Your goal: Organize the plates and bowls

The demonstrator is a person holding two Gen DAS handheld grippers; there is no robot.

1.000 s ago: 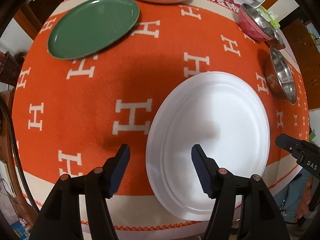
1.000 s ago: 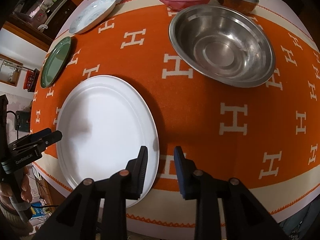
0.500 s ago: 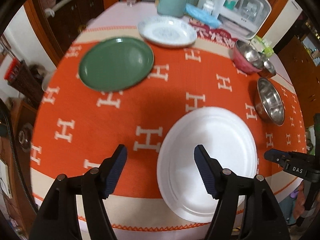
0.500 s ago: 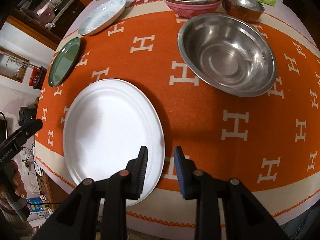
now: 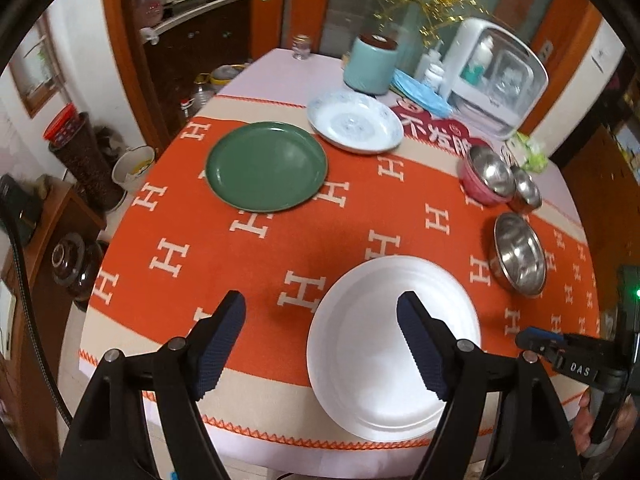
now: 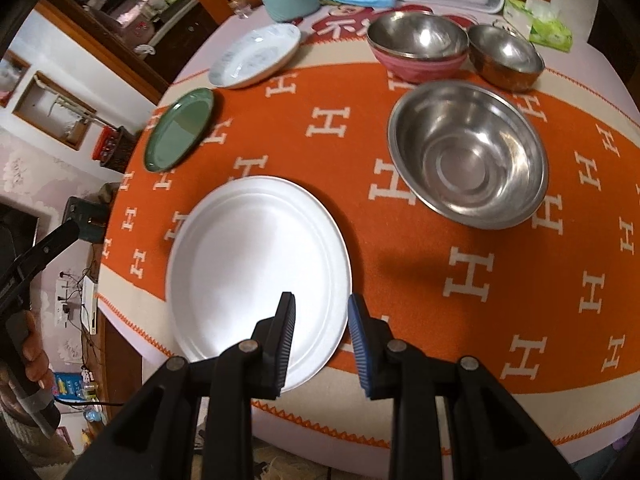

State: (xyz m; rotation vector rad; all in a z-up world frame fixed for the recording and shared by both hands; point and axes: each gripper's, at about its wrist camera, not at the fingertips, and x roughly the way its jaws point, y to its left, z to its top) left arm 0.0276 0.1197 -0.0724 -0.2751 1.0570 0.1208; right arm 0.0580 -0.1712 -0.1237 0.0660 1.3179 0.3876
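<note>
The white plate (image 5: 394,354) lies flat at the near edge of the orange H-patterned cloth (image 5: 280,248), with nothing stacked on it and neither tool touching it. My left gripper (image 5: 320,344) has lifted away from the table over the last second: the view has widened from a close look at the cloth to the whole spread, and its jaws have just been opening, now standing wide with nothing between them. My right gripper (image 6: 322,336) has also risen a little; its jaws stay narrowly parted and empty, hanging above the plate's near right rim without pressing on it. Beyond, to the far left, sit the green plate (image 5: 266,166) and, behind it, the patterned white plate (image 5: 354,122). To the right stands the large steel bowl (image 6: 468,154), and behind that the steel bowl nested in a pink one (image 6: 418,46) with a smaller steel bowl (image 6: 506,58) just beside it. I read this pull-back as a step finished or a target being chosen; the plates are not yet stacked, so most of the sorting looks undone.
</note>
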